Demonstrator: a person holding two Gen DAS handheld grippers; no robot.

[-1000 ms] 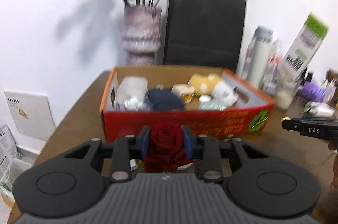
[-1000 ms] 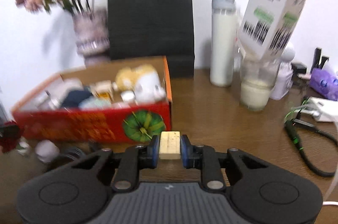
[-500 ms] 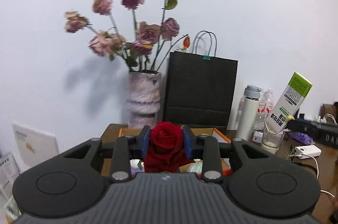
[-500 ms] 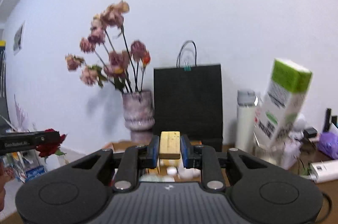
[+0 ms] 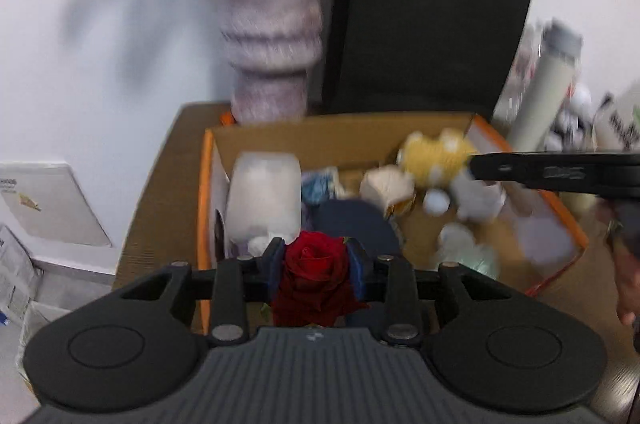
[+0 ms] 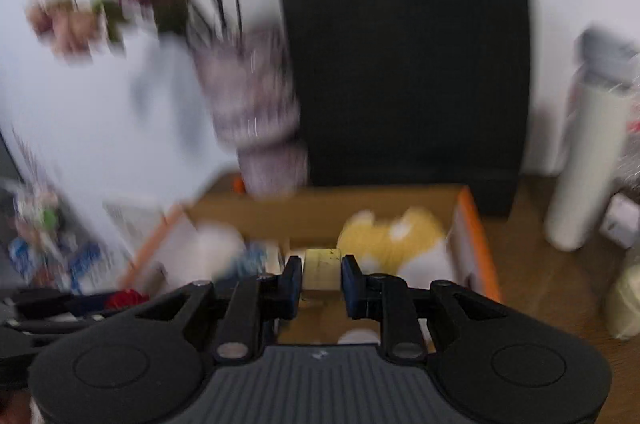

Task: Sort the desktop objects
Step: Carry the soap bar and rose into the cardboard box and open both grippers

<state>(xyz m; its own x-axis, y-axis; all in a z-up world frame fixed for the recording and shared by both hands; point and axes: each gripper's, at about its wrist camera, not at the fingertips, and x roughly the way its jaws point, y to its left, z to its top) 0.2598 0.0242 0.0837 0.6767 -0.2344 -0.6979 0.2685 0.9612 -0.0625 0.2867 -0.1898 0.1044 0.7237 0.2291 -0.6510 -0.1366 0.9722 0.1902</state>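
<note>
My left gripper (image 5: 316, 256) is shut on a dark red rose head (image 5: 314, 272), held above the near left part of an orange cardboard box (image 5: 206, 191). Inside the box lie a white roll (image 5: 264, 199), a dark blue object (image 5: 352, 224), a yellow plush toy (image 5: 436, 151) and small white items. My right gripper (image 6: 322, 274) is shut on a pale yellow block (image 6: 322, 270), over the same box (image 6: 476, 240). The right gripper's dark side (image 5: 560, 173) crosses the left wrist view at the right. The rose (image 6: 124, 300) shows low left in the right wrist view.
A mottled vase (image 5: 272, 39) of dried flowers and a black paper bag (image 5: 432, 15) stand behind the box against the white wall. A white bottle (image 6: 588, 159) and small containers crowd the right of the brown table (image 6: 536, 264). A hand (image 5: 628, 288) shows at the right edge.
Both grippers tipped up toward the wall half a second ago, then came down and forward over the open box. Each still holds its object. Both views are now motion-blurred.
</note>
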